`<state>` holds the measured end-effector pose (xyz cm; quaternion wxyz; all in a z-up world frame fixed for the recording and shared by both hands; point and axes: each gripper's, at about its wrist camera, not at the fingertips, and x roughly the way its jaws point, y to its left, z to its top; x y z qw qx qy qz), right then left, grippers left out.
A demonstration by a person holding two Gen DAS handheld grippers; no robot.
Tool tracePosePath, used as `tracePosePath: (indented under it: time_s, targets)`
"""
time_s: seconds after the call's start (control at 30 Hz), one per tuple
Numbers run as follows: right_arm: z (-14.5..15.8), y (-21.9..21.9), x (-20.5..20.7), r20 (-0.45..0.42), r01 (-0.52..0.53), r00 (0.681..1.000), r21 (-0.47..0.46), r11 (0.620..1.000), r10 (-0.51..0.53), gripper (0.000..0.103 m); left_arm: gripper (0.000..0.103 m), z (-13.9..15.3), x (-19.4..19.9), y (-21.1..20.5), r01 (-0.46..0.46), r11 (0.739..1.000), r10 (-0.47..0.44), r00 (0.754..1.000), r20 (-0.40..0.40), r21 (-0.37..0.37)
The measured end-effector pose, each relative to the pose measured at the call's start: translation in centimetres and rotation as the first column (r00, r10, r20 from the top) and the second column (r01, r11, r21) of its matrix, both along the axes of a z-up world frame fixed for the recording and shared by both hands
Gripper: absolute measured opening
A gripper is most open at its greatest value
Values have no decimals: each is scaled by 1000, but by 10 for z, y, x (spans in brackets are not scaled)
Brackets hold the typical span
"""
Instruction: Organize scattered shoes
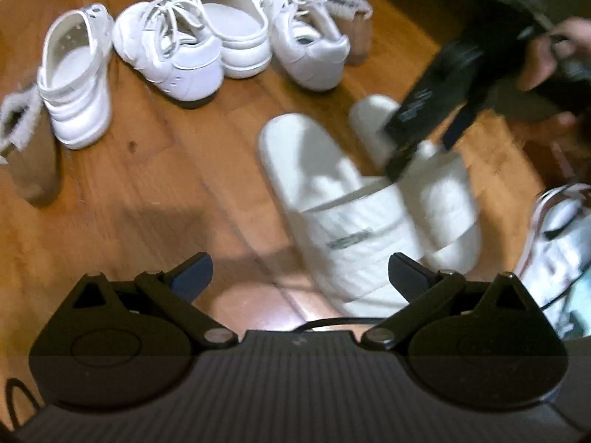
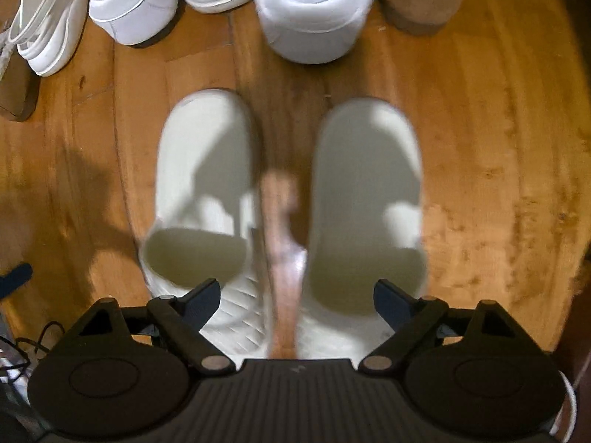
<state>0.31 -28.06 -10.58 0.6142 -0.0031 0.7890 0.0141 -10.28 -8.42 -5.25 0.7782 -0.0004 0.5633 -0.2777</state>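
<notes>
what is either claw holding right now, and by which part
Nothing is held. The left claw is open over bare floor beside the cream slippers. The right claw is open above the slipper pair, pads not pressing on either.

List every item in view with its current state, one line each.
Left tongs: open, empty.
Right tongs: open, above the slipper pair, gripping nothing.
Cream slippers: upright, side by side, a strip of floor between.
White sneakers: upright, laced, a clog between them.
White clogs: upright, apart.
Tan boots: standing, far apart.
</notes>
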Motion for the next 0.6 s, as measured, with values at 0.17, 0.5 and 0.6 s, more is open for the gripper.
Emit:
tracePosePath:
  time_s: [0.17, 0.5, 0.6]
  targets:
    - [-36, 11, 12, -121, -19, 992, -18, 1000, 17, 91, 103, -8, 9, 15, -106, 968, 79, 989, -124, -227]
    - [-71, 20, 4, -238, -70, 970, -80, 994, 49, 45, 103, -22, -6, -9, -89, 995, 88, 996, 17, 39]
    - [-65, 25, -4, -239, -155, 962, -79, 985, 132, 20, 103, -28, -4, -7, -81, 997, 81, 997, -19, 4]
